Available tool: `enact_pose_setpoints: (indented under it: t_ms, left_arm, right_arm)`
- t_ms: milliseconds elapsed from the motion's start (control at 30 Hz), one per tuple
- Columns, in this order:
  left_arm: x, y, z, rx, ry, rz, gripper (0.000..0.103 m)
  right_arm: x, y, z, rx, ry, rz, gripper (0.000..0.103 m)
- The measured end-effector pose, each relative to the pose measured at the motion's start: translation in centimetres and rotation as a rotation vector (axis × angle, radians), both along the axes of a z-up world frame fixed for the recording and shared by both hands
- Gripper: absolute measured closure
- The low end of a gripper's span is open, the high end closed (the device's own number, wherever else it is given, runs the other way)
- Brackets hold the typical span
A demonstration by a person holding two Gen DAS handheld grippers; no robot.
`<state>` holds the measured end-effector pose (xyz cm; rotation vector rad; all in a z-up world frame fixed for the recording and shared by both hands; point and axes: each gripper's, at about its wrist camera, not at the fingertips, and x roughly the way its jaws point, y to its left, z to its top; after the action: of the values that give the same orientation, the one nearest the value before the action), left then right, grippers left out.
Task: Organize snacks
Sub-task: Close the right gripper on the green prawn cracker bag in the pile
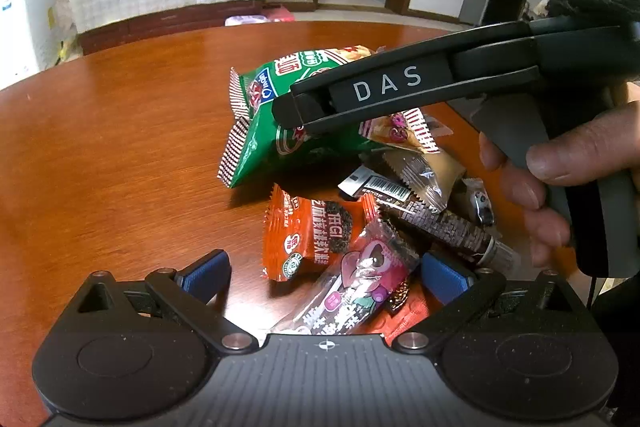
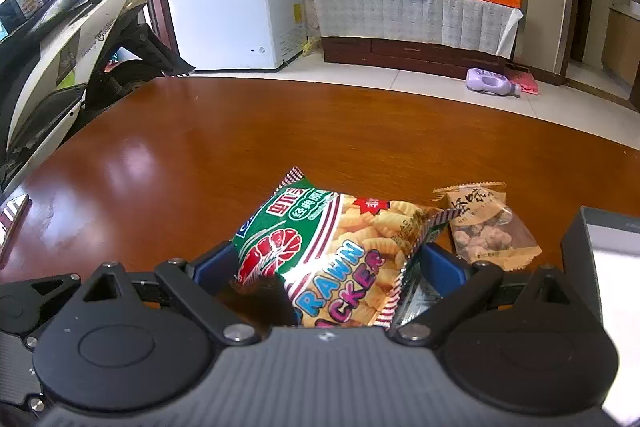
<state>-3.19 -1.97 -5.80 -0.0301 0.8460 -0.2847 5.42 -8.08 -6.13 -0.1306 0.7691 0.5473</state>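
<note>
My right hand-held gripper (image 1: 294, 117) pinches the green crinkly prawn-cracker bag (image 2: 328, 259) by its edge, lifting it off the glossy brown wooden surface (image 2: 180, 155) for sorting. My left hand-held gripper (image 1: 320, 277) hangs wide over the orange foil wafer packet (image 1: 308, 239), pinching nothing.

Left wrist view looks forward and down, close over a snack pile on the table (image 1: 120, 131). Right wrist view sits low, facing across the table toward 12 o'clock. Both share the green prawn cracker bag (image 1: 276, 143) (image 2: 320, 251).
</note>
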Motion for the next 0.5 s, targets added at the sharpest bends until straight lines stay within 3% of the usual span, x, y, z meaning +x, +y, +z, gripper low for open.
enact_pose_setpoints:
  t_ms: [300, 400, 433, 500]
  left_arm:
    - [-0.14, -0.07, 0.07, 0.007, -0.007, -0.021, 0.008]
    - [-0.21, -0.05, 0.24, 0.006, -0.012, -0.025, 0.020]
    - [-0.21, -0.03, 0.34, 0.012, -0.012, -0.022, 0.028]
    - [-0.20, -0.14, 0.48, 0.043, -0.014, -0.015, 0.032]
  right_arm:
    - [-0.13, -0.30, -0.03, 0.017, -0.007, 0.002, 0.021]
    - [-0.32, -0.43, 0.12, 0.023, -0.020, 0.000, 0.025]
    - [-0.37, -0.44, 0.23, 0.026, -0.030, -0.002, 0.027]
    - [-0.36, -0.61, 0.44, 0.034, -0.042, -0.008, 0.029]
